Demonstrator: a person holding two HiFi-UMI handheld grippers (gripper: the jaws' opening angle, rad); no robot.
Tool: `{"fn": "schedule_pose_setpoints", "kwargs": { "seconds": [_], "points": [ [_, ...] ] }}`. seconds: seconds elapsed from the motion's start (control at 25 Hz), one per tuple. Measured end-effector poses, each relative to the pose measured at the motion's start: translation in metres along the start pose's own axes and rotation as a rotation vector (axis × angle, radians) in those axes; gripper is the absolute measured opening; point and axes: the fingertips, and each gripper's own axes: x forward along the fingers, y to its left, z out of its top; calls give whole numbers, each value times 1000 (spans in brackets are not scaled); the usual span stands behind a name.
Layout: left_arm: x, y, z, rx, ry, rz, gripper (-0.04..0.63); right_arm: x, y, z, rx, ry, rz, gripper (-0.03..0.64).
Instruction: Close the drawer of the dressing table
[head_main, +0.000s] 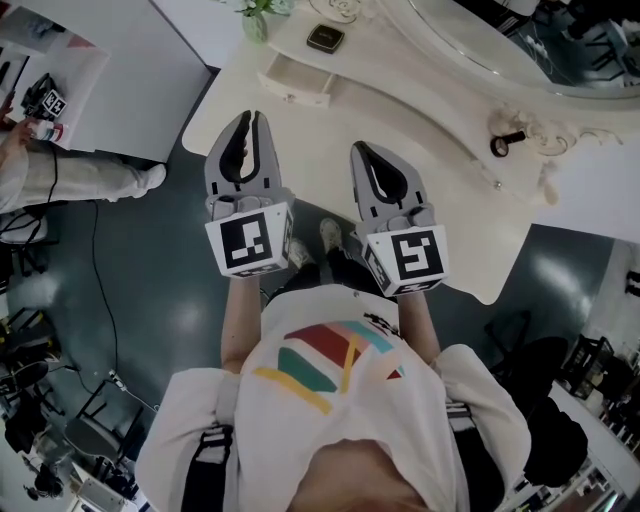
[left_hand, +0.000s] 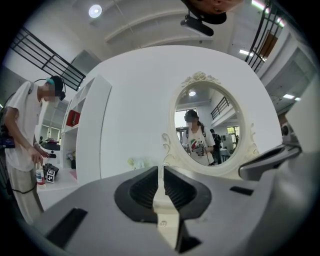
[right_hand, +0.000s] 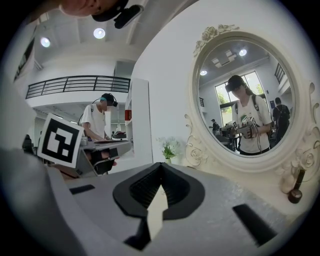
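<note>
The cream dressing table (head_main: 420, 160) fills the top of the head view. Its small drawer (head_main: 293, 82) stands pulled out toward me at the table's left end. My left gripper (head_main: 252, 117) is shut and empty, its tips a short way in front of the drawer's front and apart from it. My right gripper (head_main: 360, 149) is also shut with nothing in it, over the table's front edge to the right of the drawer. In the left gripper view the left gripper (left_hand: 161, 167) points level at the oval mirror (left_hand: 207, 125). The right gripper (right_hand: 160, 165) faces the mirror (right_hand: 247, 105) too.
A dark square box (head_main: 325, 38) and a small plant (head_main: 256, 18) sit on the unit above the drawer. A black ring-like item (head_main: 502, 144) lies on the tabletop at right. A person (head_main: 60, 175) stands at the left by a white shelf (head_main: 115, 80); a cable (head_main: 100, 290) runs across the floor.
</note>
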Motion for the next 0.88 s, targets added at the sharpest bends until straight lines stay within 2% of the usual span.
{"fn": "schedule_pose_setpoints", "kwargs": {
  "seconds": [0.24, 0.36, 0.6, 0.76, 0.88],
  "points": [
    [34, 2, -31, 17, 69, -38, 15, 6, -11, -10, 11, 25, -9, -2],
    [52, 2, -58, 39, 121, -76, 82, 10, -13, -16, 17, 40, -13, -2],
    [81, -2, -116, 26, 247, -141, 175, 19, -16, -31, 35, 68, -19, -2],
    [97, -10, -156, 19, 330, -153, 186, 17, -24, -41, 44, 94, -30, -2],
    [106, -8, -188, 54, 398, -150, 184, 16, -29, -48, 50, 109, -42, -2]
  ]
}}
